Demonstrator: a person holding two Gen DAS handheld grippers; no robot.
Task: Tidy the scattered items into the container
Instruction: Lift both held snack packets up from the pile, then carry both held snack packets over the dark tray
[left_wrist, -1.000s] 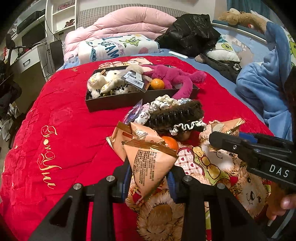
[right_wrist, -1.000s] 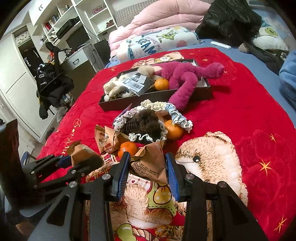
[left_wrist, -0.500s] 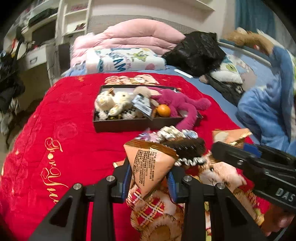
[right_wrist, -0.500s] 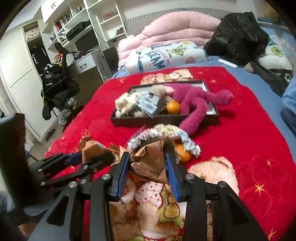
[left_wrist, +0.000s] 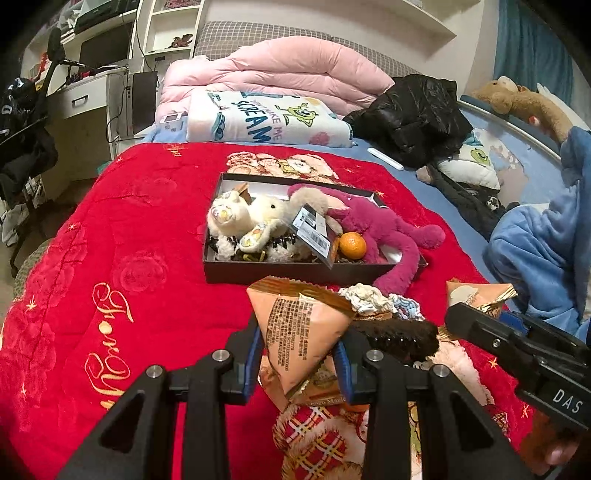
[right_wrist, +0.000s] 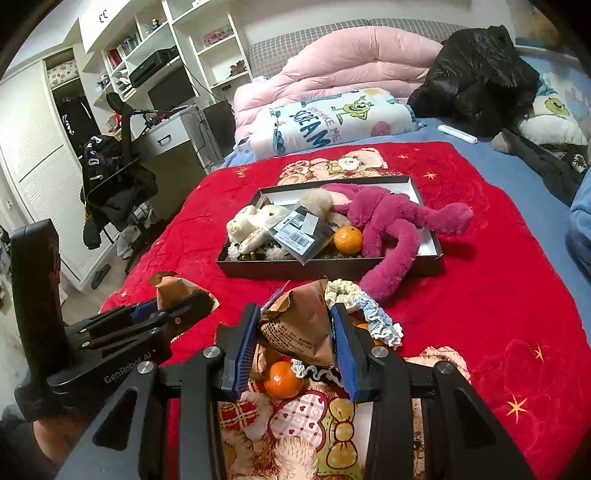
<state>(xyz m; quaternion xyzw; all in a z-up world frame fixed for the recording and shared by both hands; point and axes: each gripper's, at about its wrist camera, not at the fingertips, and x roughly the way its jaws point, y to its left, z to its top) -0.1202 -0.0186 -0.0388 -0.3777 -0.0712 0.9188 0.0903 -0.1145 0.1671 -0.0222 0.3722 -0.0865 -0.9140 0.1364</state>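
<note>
My left gripper (left_wrist: 299, 354) is shut on a tan triangular snack packet (left_wrist: 301, 332), held above the red bedspread. My right gripper (right_wrist: 295, 343) is shut on a second tan snack packet (right_wrist: 299, 321), also lifted. The dark shallow box (left_wrist: 236, 271) lies ahead on the bed and holds a white plush, a pink plush (left_wrist: 384, 229), a tagged packet and an orange (left_wrist: 352, 245). Below the grippers lie a black hair claw (left_wrist: 399, 334), frilly scrunchies (right_wrist: 373, 314), another orange (right_wrist: 282, 378) and more packets. The box also shows in the right wrist view (right_wrist: 428, 266).
A pink quilt (left_wrist: 277, 70), a folded cartoon blanket (left_wrist: 266, 118) and a black jacket (left_wrist: 413, 110) lie at the head of the bed. A blue fleece (left_wrist: 543, 240) lies to the right. A desk and shelves (right_wrist: 170, 122) stand left of the bed.
Both grippers have lifted with their snack packets and moved forward toward the box. The pile of hair accessories and oranges stays on the bedspread below.
</note>
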